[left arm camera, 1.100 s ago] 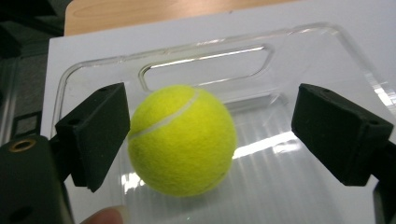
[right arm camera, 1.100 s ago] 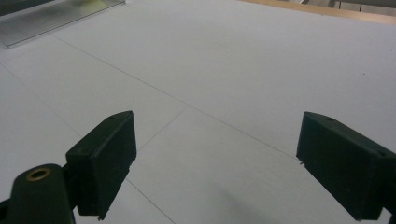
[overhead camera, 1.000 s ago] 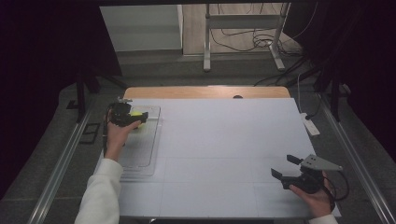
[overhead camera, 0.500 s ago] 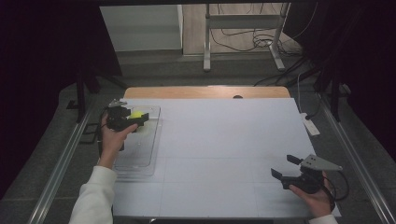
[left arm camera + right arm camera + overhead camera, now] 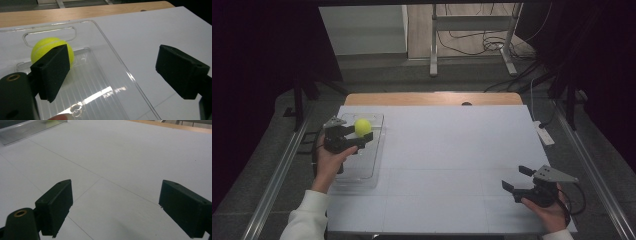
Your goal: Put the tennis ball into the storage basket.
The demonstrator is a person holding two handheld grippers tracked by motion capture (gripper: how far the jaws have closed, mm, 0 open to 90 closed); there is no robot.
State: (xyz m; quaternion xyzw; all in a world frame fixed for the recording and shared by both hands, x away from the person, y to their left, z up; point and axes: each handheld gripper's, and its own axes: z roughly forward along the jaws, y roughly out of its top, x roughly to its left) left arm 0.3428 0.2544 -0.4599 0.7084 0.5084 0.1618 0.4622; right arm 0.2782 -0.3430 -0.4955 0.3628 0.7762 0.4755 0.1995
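No text, label, brand, number or sign can be read in any view — not on the ball (image 5: 51,49), not on the tray (image 5: 110,75) around it, not on the table (image 5: 452,150).

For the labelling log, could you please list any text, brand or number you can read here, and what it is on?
None can be read.
Ball: a pale seam line, no print visible.
Tray: clear plastic, unmarked.
Table: faint lines, no writing.
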